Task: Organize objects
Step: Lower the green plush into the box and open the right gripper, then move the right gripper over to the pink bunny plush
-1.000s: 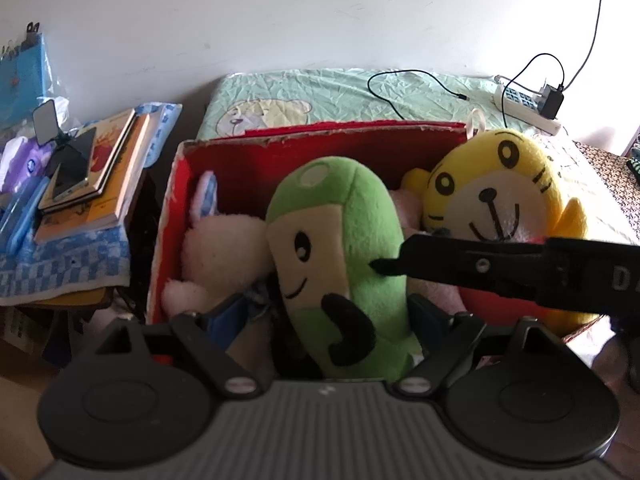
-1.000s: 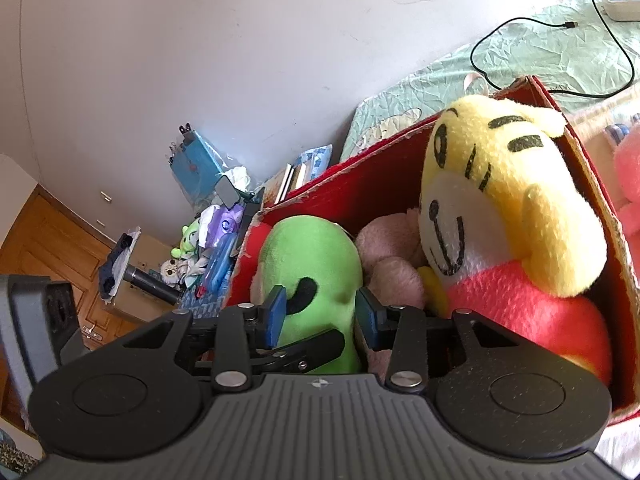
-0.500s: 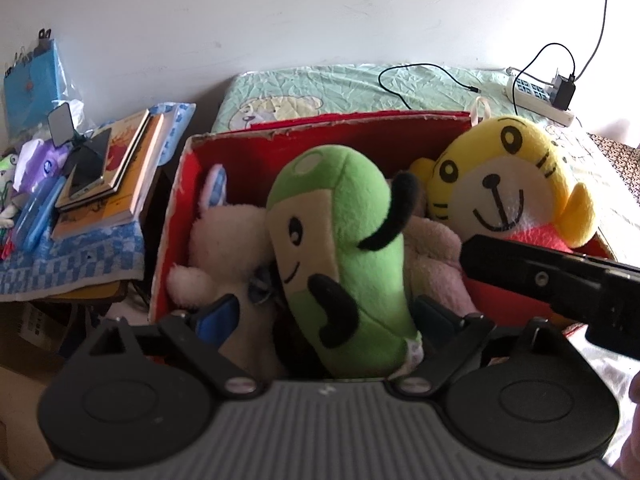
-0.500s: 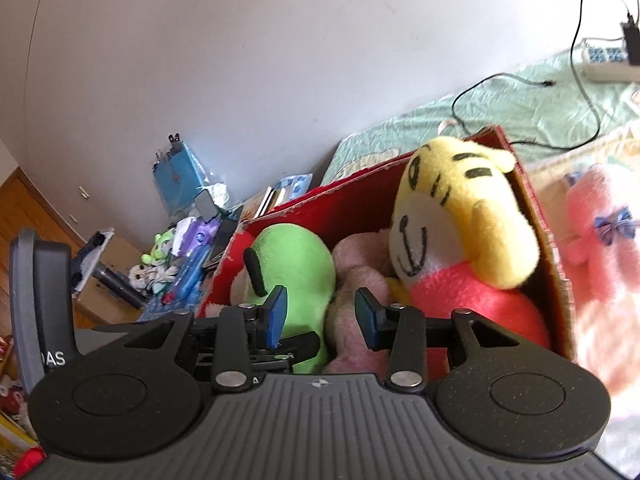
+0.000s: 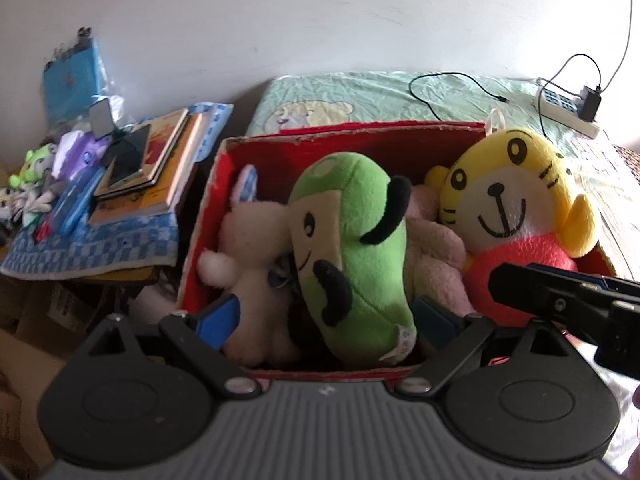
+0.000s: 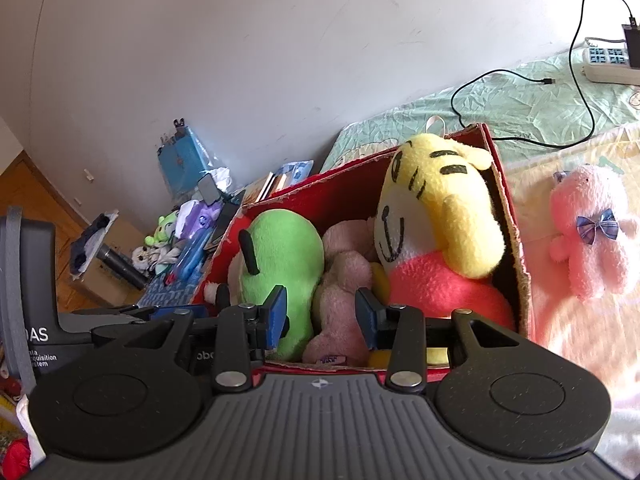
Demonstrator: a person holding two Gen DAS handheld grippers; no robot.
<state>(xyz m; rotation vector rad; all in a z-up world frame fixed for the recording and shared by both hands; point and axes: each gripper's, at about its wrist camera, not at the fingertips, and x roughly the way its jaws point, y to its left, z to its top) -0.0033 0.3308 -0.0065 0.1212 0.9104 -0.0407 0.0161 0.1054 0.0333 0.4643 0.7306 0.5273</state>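
Looking along my left gripper (image 5: 326, 314), I see its fingers spread wide and holding nothing, just before the near edge of the red box (image 5: 360, 130). Inside stand the green plush (image 5: 356, 248) at the middle, a white rabbit (image 5: 248, 240) at 9 o'clock of it, and the yellow tiger (image 5: 508, 208) at 3 o'clock. My right gripper (image 6: 320, 316) is also released and empty. A pink plush (image 6: 592, 236) lies on the bed at 3 o'clock, apart from the box.
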